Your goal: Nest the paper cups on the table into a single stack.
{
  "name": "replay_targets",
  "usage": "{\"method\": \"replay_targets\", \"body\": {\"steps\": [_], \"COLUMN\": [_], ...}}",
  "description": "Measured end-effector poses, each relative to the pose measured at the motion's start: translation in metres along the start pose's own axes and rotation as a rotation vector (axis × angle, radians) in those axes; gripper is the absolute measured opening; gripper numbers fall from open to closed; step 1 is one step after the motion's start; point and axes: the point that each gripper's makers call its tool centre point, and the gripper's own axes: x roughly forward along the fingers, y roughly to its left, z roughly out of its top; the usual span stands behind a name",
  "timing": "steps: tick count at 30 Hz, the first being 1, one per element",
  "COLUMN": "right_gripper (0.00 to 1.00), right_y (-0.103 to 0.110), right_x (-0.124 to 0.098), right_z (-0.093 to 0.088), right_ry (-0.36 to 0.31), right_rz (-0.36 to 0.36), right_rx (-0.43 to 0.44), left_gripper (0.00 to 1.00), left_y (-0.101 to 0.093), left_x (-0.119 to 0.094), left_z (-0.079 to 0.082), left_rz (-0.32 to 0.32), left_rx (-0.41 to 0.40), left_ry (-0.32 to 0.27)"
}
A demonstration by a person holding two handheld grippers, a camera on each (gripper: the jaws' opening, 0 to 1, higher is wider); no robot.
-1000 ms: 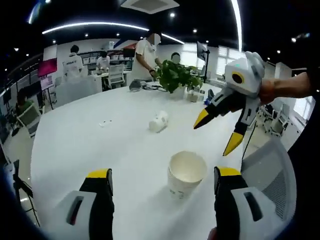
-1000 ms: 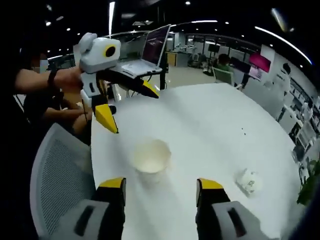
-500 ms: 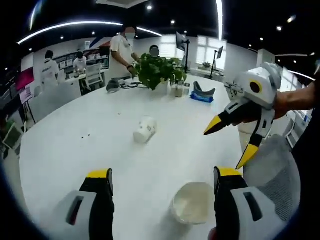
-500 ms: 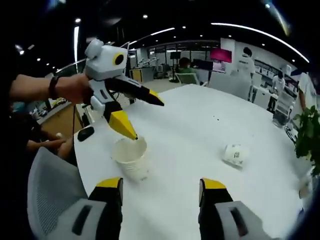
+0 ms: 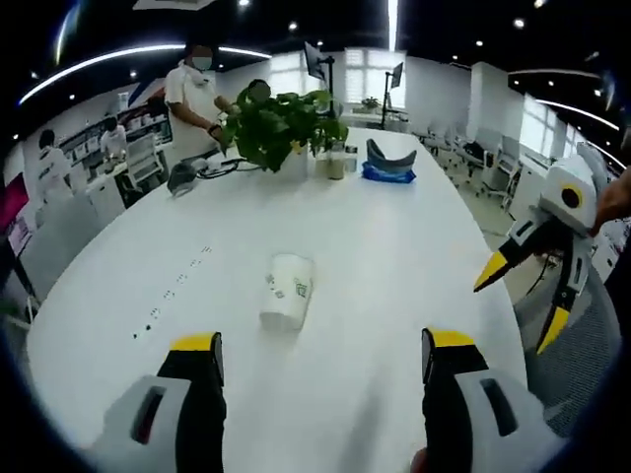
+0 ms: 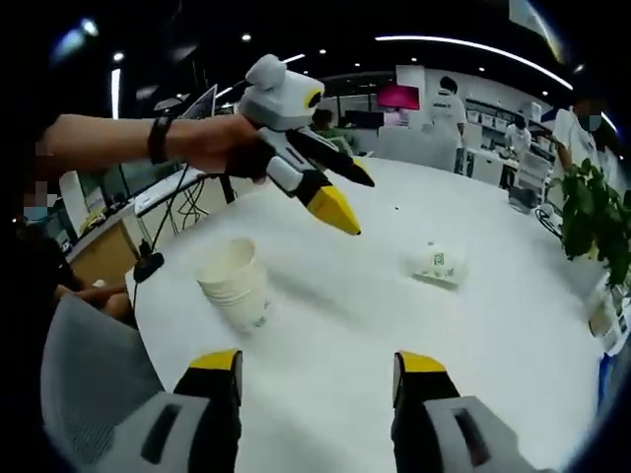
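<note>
The white tabletop stretches far across an open office, with a leafy potted plant at its far end and people standing beyond it. In the right gripper view a grey mesh chair sits at the near left edge. The left gripper has its jaws spread wide with nothing between them, raised above the tabletop; in the right gripper view it reaches in from the left, held in a hand. The right gripper is likewise released and empty. An upright stack of paper cups, seemingly several nested, stands near the left edge. A single paper cup lies on its side mid-table, well apart from the stack.
</note>
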Motion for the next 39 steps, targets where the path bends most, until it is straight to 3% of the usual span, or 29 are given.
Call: {"method": "replay_targets", "body": {"steps": [2,5,9,14,15,18,24,30,33,35,36,39], "right_gripper": [0.62,0.62,0.62,0.61,0.61,0.6,0.6,0.59,0.58,0.58,0.57,0.57], "right_y": [-0.002,0.001,-0.002,-0.009,-0.011,-0.018,-0.02,-0.023,-0.025,-0.025,-0.026,-0.029], "right_x": [-0.004,-0.004,-0.006,-0.007,-0.008,-0.005,-0.008,-0.009,-0.013,-0.016,-0.017,-0.018], "right_z": [-0.002,-0.003,-0.007,-0.011,-0.011,-0.014,-0.022,-0.033,-0.036,-0.037,-0.037,-0.036], "right_ry": [-0.001,-0.023,-0.005,-0.009,-0.005,-0.011,-0.015,-0.015,-0.021,-0.02,-0.015,-0.022], "right_rz": [-0.009,-0.002,-0.016,-0.028,-0.034,-0.042,-0.053,-0.06,-0.066,-0.067,-0.071,-0.067], "right_rx": [0.008,0.066,0.042,0.079,0.075,0.097,0.136,0.155,0.172,0.172,0.16,0.17], "left_gripper": [0.81,0.8,0.8,0.79,0.79,0.77,0.74,0.71,0.6,0.44,0.38,0.38], "left_y": [0.011,0.009,0.012,0.006,0.013,0.029,0.032,0.037,0.046,0.051,0.051,0.051], "left_x": [0.012,0.025,0.042,0.069,0.077,0.097,0.128,0.144,0.152,0.153,0.153,0.144], "left_z": [0.006,0.009,0.006,0.002,0.003,-0.002,-0.013,-0.021,-0.029,-0.031,-0.033,-0.034], "left_rz": [-0.011,-0.04,-0.052,-0.072,-0.076,-0.067,-0.089,-0.081,-0.084,-0.08,-0.094,-0.077], "left_rx": [-0.004,0.01,0.028,0.038,0.035,0.042,0.068,0.114,0.122,0.114,0.073,0.079], "left_ry": [-0.002,0.014,0.036,0.079,0.084,0.118,0.181,0.24,0.272,0.278,0.276,0.277]}}
